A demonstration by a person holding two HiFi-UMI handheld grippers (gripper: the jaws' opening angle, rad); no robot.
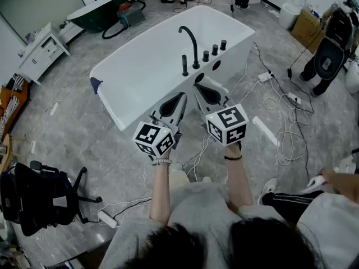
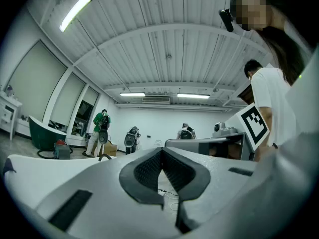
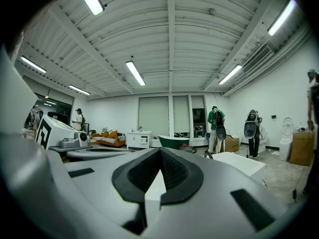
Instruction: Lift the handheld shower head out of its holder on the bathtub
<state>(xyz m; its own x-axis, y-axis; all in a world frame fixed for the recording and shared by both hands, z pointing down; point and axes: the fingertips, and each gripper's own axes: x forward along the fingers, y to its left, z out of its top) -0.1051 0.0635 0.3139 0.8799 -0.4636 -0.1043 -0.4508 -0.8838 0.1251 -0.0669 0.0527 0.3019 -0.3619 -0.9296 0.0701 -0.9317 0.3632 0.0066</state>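
Observation:
The white bathtub (image 1: 140, 72) stands in the middle of the head view. On its near rim a black curved faucet (image 1: 190, 42) rises, with the black handheld shower head (image 1: 184, 65) upright in its holder just left of it and three black knobs (image 1: 214, 50) to the right. Both grippers hover in front of the tub's near side, apart from the shower head. My left gripper (image 1: 180, 97) (image 2: 162, 153) is shut with nothing between its jaws. My right gripper (image 1: 199, 86) (image 3: 160, 151) is shut and empty too. Neither gripper view shows the shower head.
White cables and power strips (image 1: 286, 116) trail over the grey floor right of the tub. A black office chair (image 1: 33, 198) sits at lower left, a white cabinet (image 1: 42, 49) and a dark green tub (image 1: 104, 7) at the back left. People stand at the right (image 1: 325, 55).

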